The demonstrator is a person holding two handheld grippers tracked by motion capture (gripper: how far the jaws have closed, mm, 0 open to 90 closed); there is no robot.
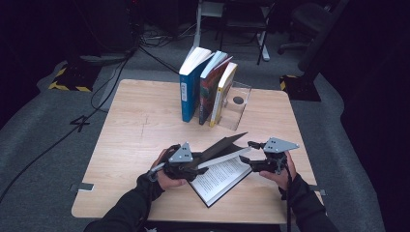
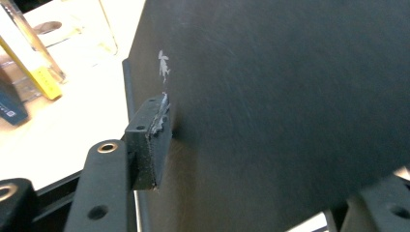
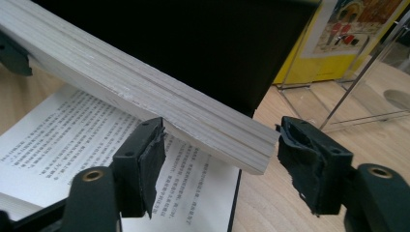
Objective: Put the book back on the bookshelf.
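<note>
A black-covered paperback book [image 1: 220, 166] lies open at about six o'clock on the pale wooden bench [image 1: 140, 130], its printed page facing up and its upper half raised at a slant. The left hand-held gripper [image 1: 186, 166] works at the raised black cover; one pad [image 2: 152, 140] lies against the cover's face, but whether the other jaw presses from behind cannot be told. The right hand-held gripper [image 3: 220, 162] stands at three o'clock of the book, jaws half spread around the fore-edge of the lifted page block [image 3: 145, 96], pads not touching it.

The step appears to be closing the book. To do it well, the left should keep the cover steady while the right guides the page block down evenly, so no pages crease. At twelve o'clock, upright books [image 1: 205, 87] lean on a clear acrylic bookend [image 1: 239, 104], well apart.
</note>
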